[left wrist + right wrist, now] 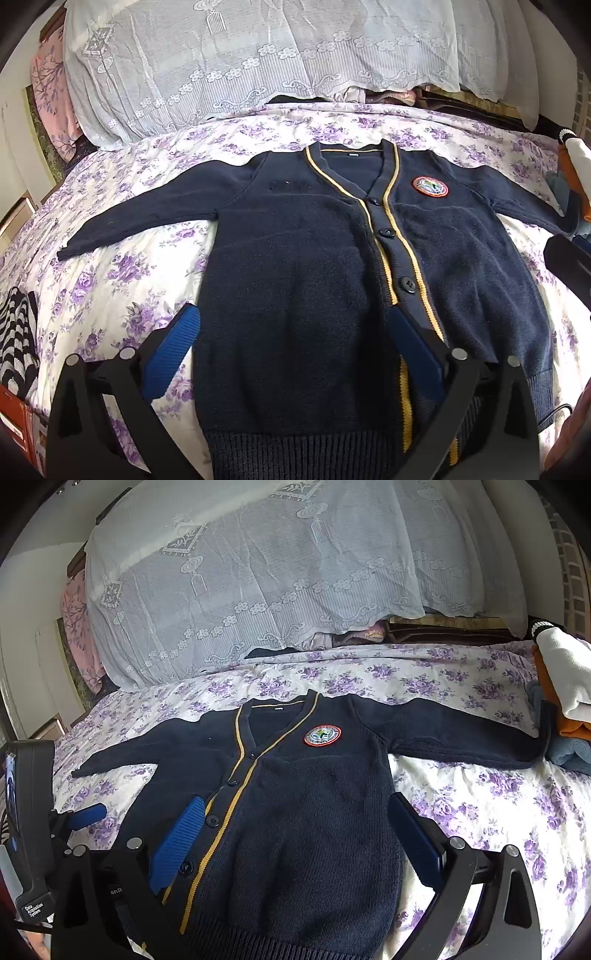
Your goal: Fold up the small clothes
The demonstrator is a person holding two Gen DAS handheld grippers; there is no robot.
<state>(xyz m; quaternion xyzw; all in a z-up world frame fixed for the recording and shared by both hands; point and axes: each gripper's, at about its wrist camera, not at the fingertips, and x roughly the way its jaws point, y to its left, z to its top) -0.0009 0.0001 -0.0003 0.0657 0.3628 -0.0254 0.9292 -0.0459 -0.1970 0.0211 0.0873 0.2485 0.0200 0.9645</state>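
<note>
A small navy cardigan (295,258) with yellow trim, dark buttons and a round red-rimmed badge (429,186) lies flat and face up on the floral bed cover, both sleeves spread out to the sides. My left gripper (293,317) is open above its lower left half, blue pads wide apart and nothing between them. In the right wrist view the same cardigan (314,812) fills the middle, and my right gripper (295,808) is open over its lower right half. The left gripper's body (33,812) shows at the left edge there.
The bed cover (129,266) is white with purple flowers. A lace-covered heap (240,66) rises behind the collar. Folded white, orange and blue clothes (561,701) are stacked at the right sleeve's end. A striped garment (16,332) lies at the left edge.
</note>
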